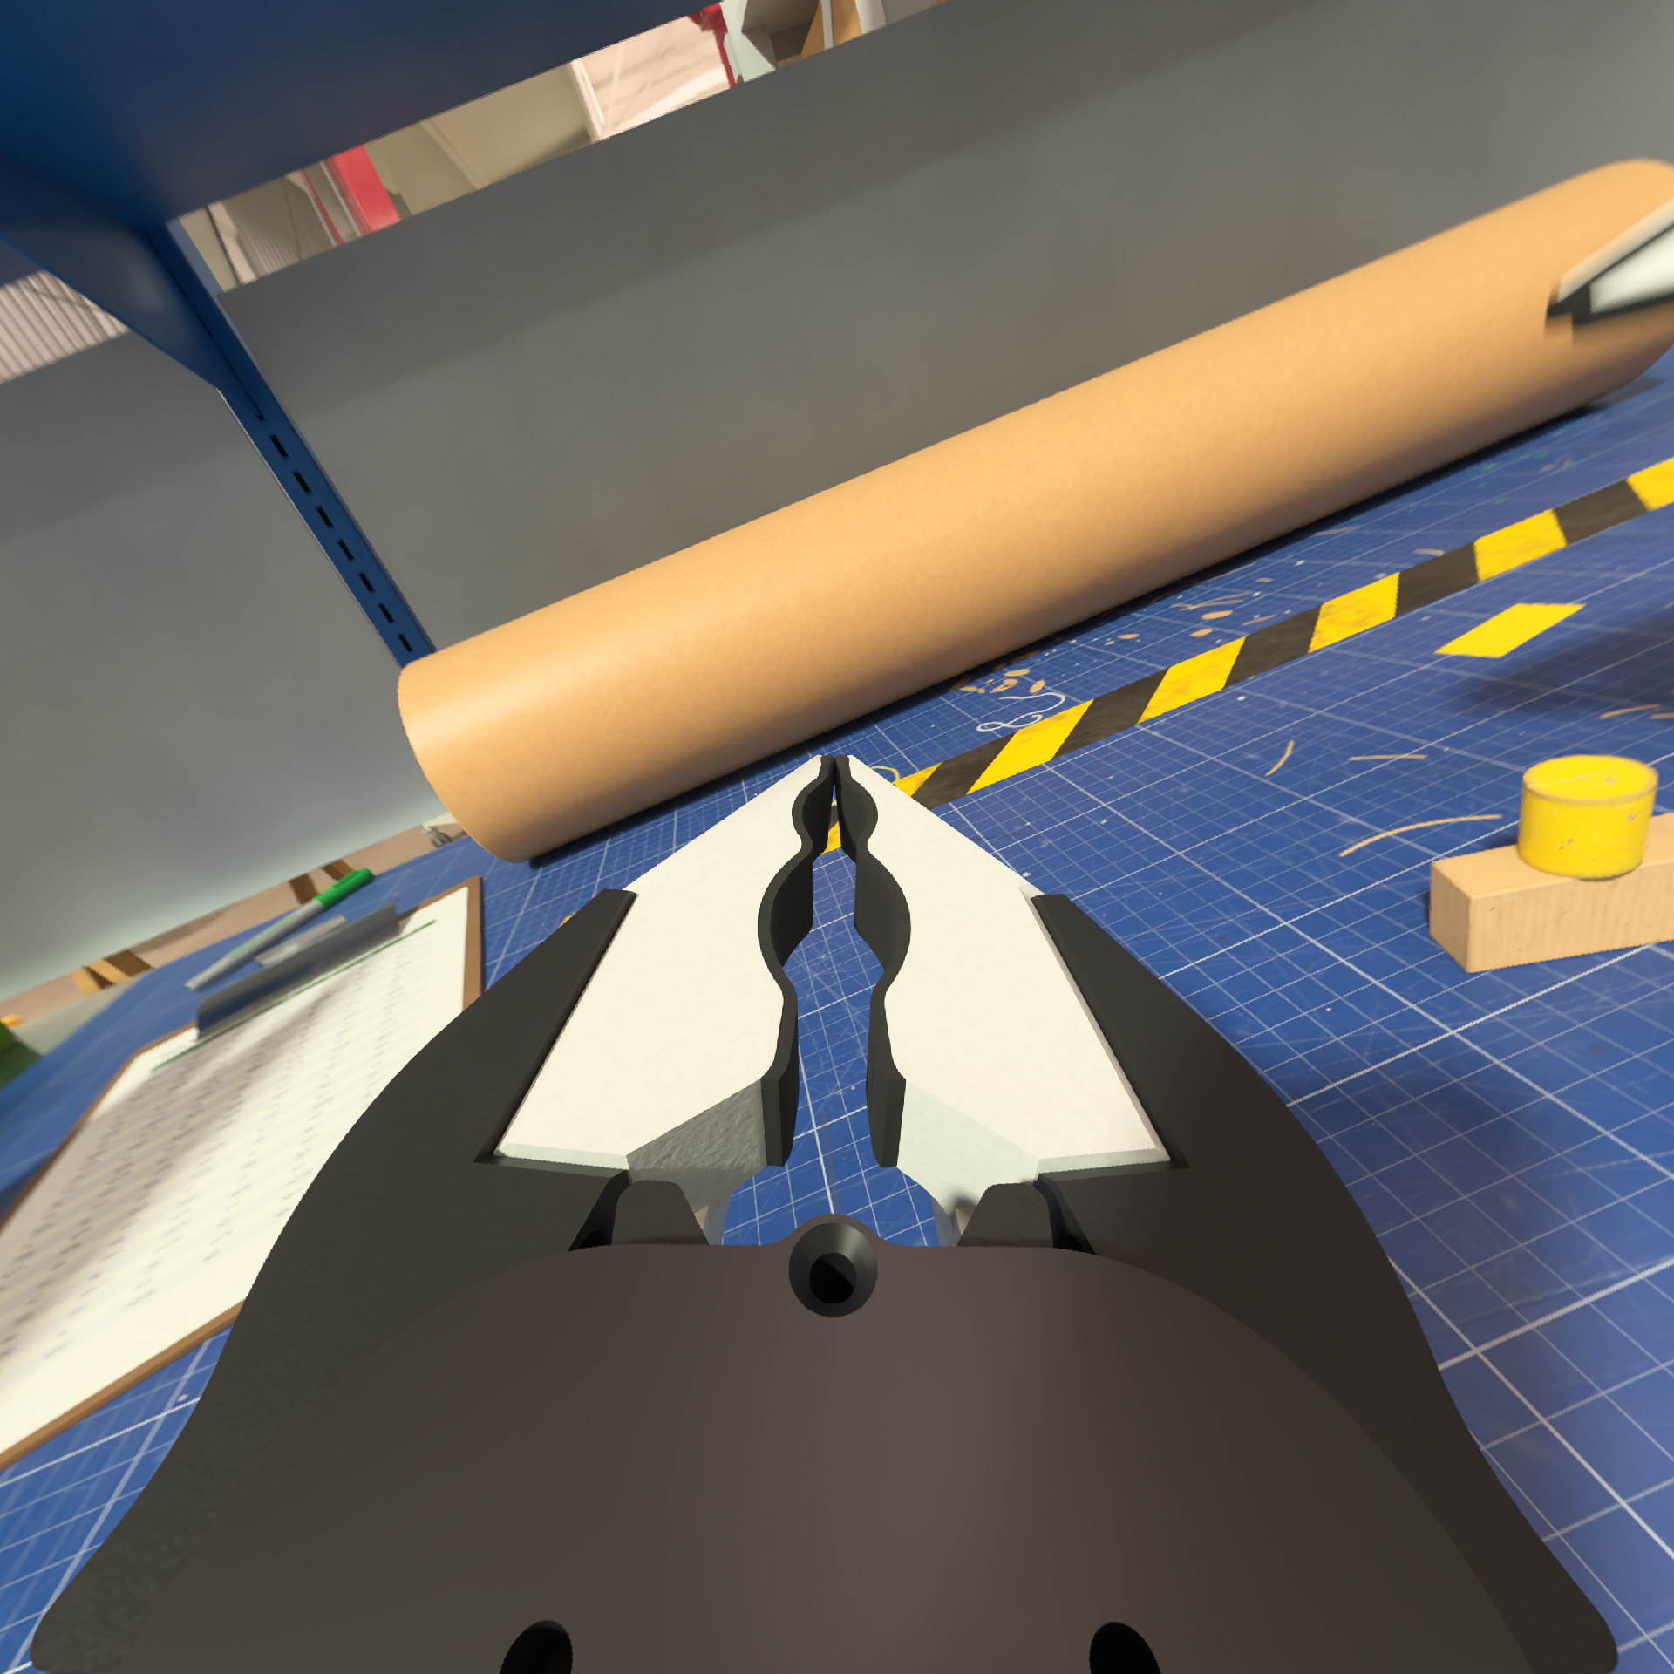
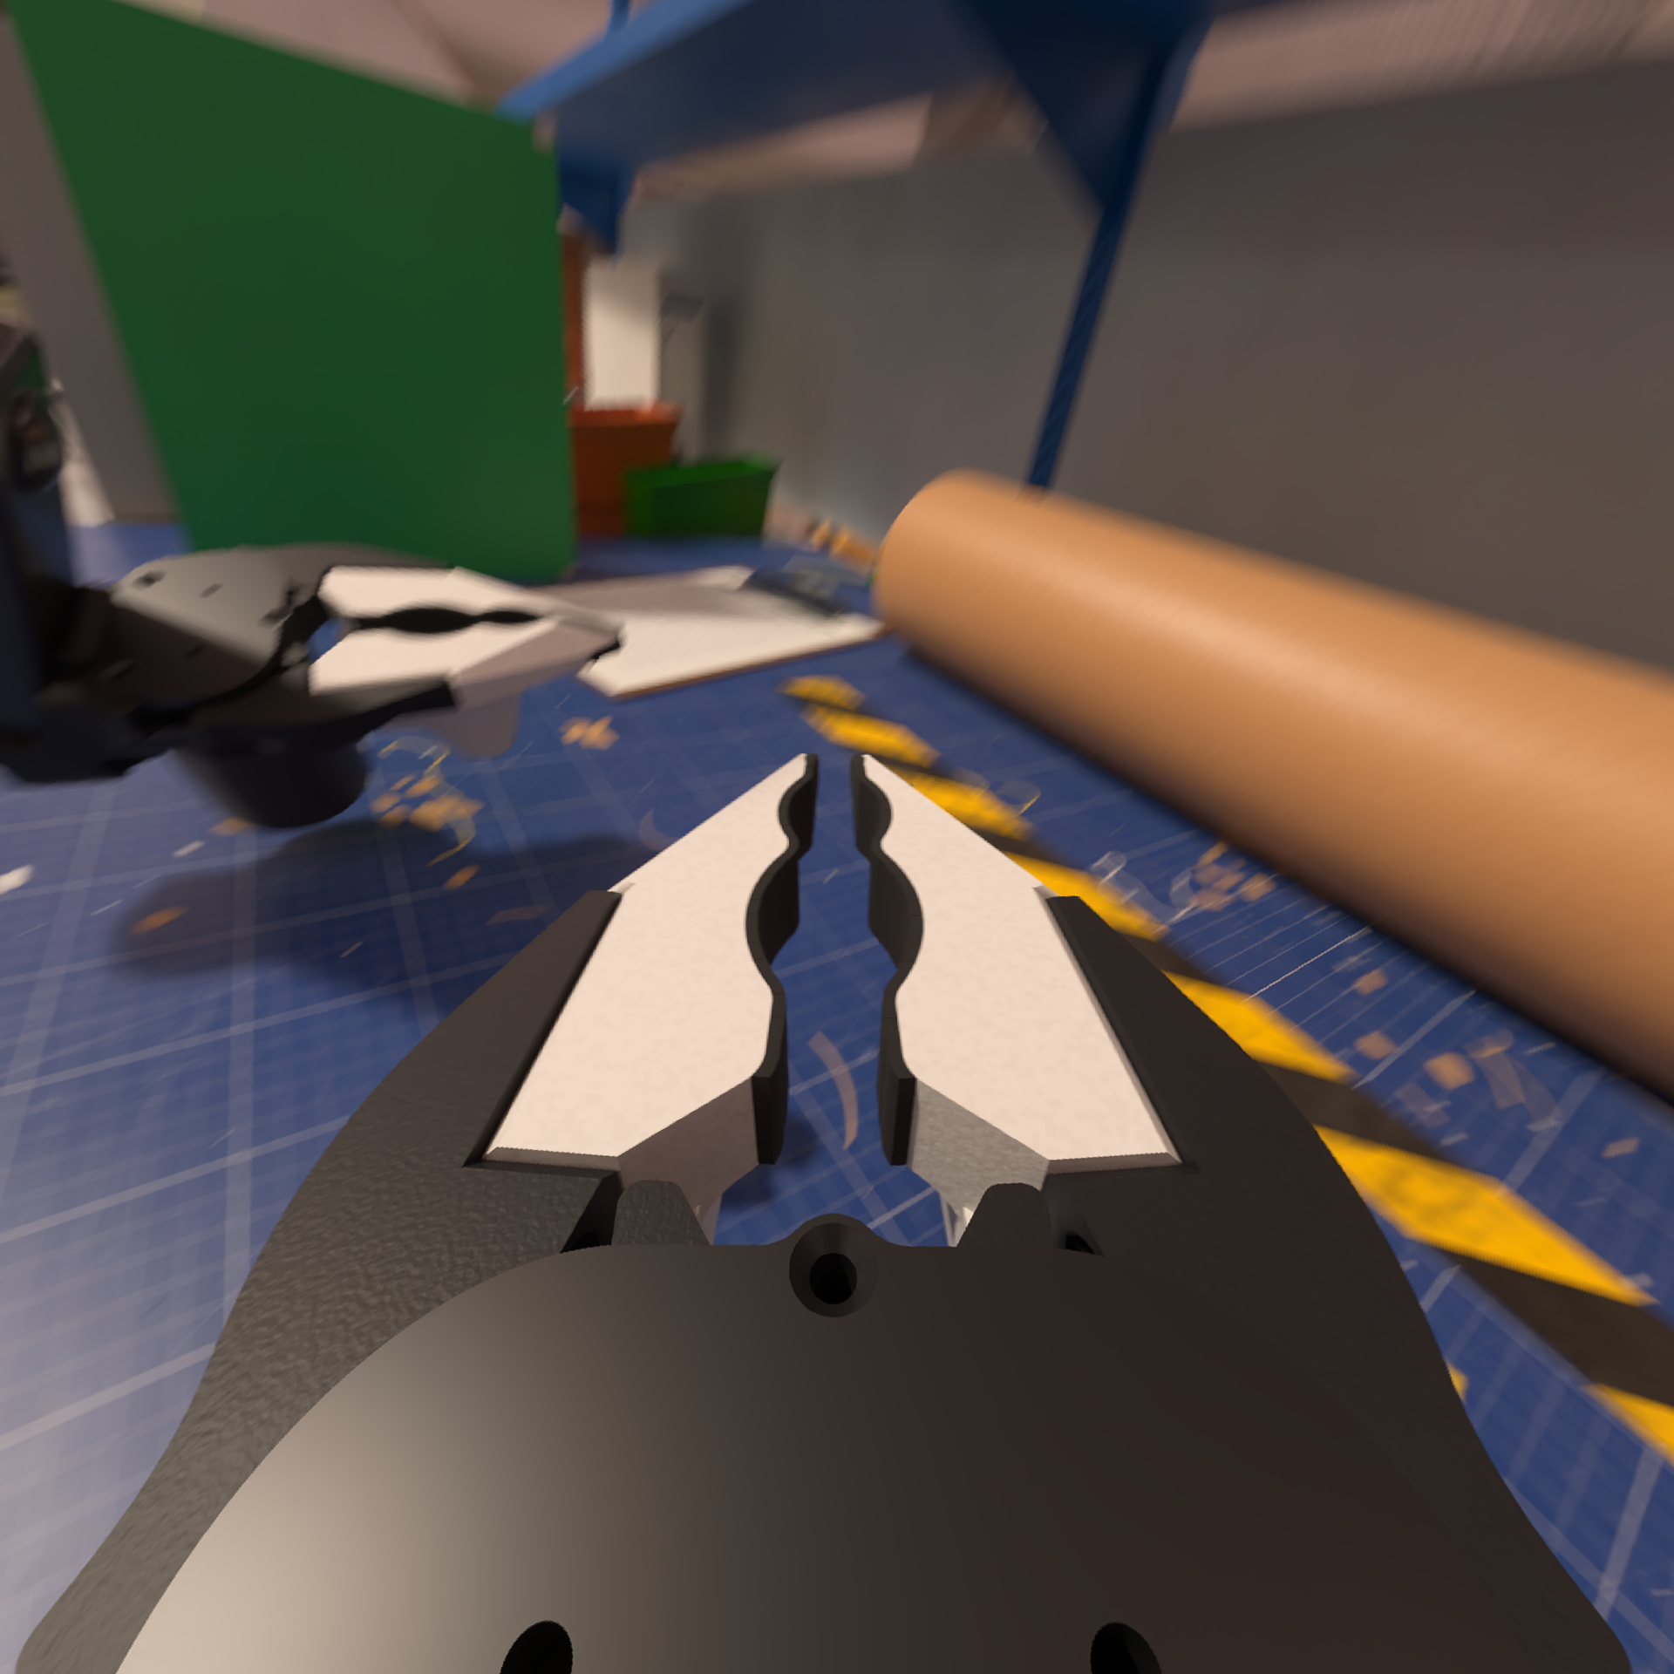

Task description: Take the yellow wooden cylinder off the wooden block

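Nowhere do we find readable writing; yellow wooden cylinder (image 1: 1587, 815) stands on wooden block (image 1: 1558, 906). Left gripper (image 1: 833, 765) pressed together, right gripper (image 2: 834, 765) slightly parted, both empty.

The left wrist view looks low along its fingers (image 1: 951, 924) across the bench (image 1: 1268, 1132) toward the cardboard roll (image 1: 996, 580). The right wrist view (blurred) faces leftward, close to the bench (image 2: 181, 1042); both share the roll (image 2: 1268, 725) and striped tape (image 1: 1205, 670).
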{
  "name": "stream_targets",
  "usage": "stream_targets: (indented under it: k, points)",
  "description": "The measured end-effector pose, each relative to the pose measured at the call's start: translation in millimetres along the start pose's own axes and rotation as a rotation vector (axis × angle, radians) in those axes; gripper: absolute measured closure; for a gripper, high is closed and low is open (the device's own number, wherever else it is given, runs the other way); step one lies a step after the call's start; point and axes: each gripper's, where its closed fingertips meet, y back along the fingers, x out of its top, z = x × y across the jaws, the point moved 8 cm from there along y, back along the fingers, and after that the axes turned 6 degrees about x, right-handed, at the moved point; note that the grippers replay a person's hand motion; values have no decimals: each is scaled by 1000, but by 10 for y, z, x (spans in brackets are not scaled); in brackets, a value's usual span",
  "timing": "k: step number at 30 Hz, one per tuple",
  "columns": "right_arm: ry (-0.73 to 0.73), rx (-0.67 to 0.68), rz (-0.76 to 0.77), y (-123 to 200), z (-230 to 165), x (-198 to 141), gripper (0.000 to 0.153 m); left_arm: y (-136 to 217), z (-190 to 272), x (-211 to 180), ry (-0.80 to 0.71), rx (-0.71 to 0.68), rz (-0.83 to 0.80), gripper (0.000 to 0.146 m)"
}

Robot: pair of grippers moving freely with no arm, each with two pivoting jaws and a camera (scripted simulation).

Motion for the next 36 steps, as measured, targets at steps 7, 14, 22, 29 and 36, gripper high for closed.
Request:
stream_targets:
  k: [7, 14, 22, 29, 36]
  points:
    - [-96, 266, -521, -179, -186, -458, 112, 12, -36, 2, 56, -53, 36, 146]
    - [-69, 207, -686, -307, -263, -654, 127, -5, 50, -1, -24, -85, 28, 146]
    - [-26, 347, -358, -130, -199, -370, 131, -12, 57, -5, -30, -83, 19, 146]
    - [65, 252, -417, 205, -172, -160, 132, -8, 62, -5, -33, -91, 16, 146]
    - [40, -372, -860, 2297, 485, -65, 132, -5, 88, -10, -55, -111, 2, 146]
